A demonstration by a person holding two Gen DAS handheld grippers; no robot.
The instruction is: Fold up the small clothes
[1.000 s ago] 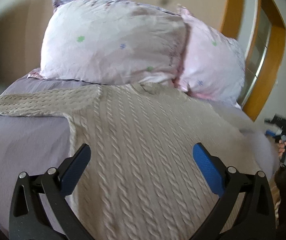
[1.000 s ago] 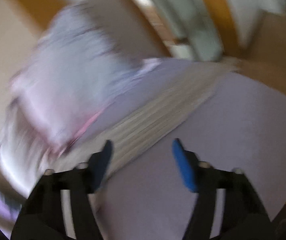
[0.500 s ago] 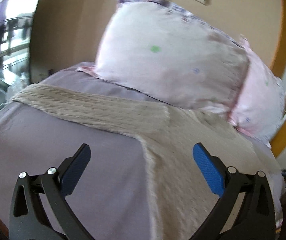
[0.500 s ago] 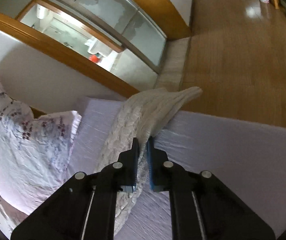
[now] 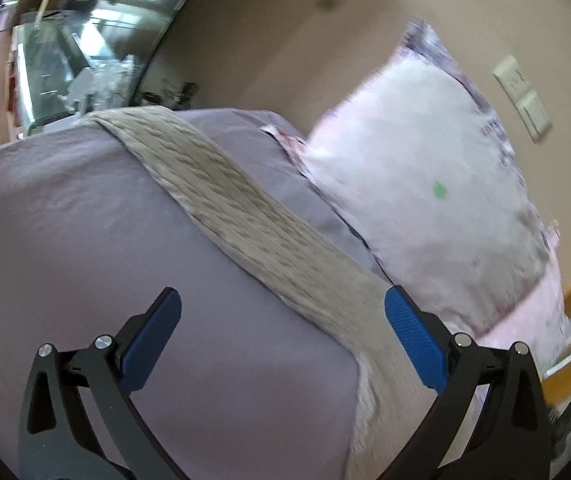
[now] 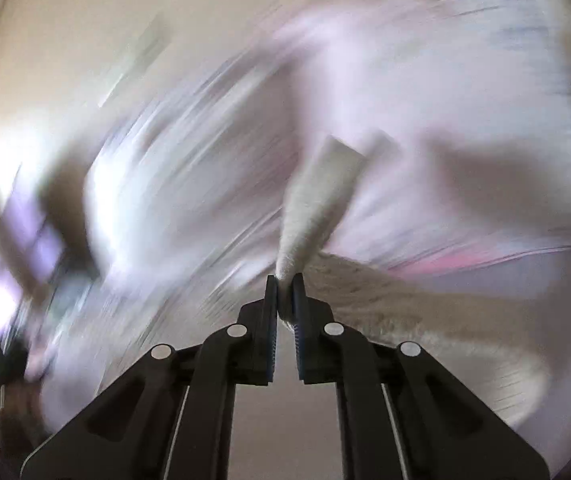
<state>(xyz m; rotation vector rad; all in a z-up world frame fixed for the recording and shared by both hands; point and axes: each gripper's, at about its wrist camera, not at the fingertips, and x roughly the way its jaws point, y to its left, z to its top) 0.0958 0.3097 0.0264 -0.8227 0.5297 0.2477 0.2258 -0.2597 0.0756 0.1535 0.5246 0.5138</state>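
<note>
Beige cable-knit sweater (image 5: 245,216) spread across the bed (image 5: 65,240), sleeve beside the pillow (image 5: 425,184). Left claw (image 5: 281,332) released above it. Right claw (image 6: 284,280) clenched on a sleeve (image 6: 317,208).

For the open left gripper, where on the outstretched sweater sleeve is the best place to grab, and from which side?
Probably the cuff end of the sleeve, far from the left gripper, whose jaws are open. The sleeve lies flat and straight on the bed sheet, so come from above at the cuff, fingers straddling its width, and pinch the edge.
</note>
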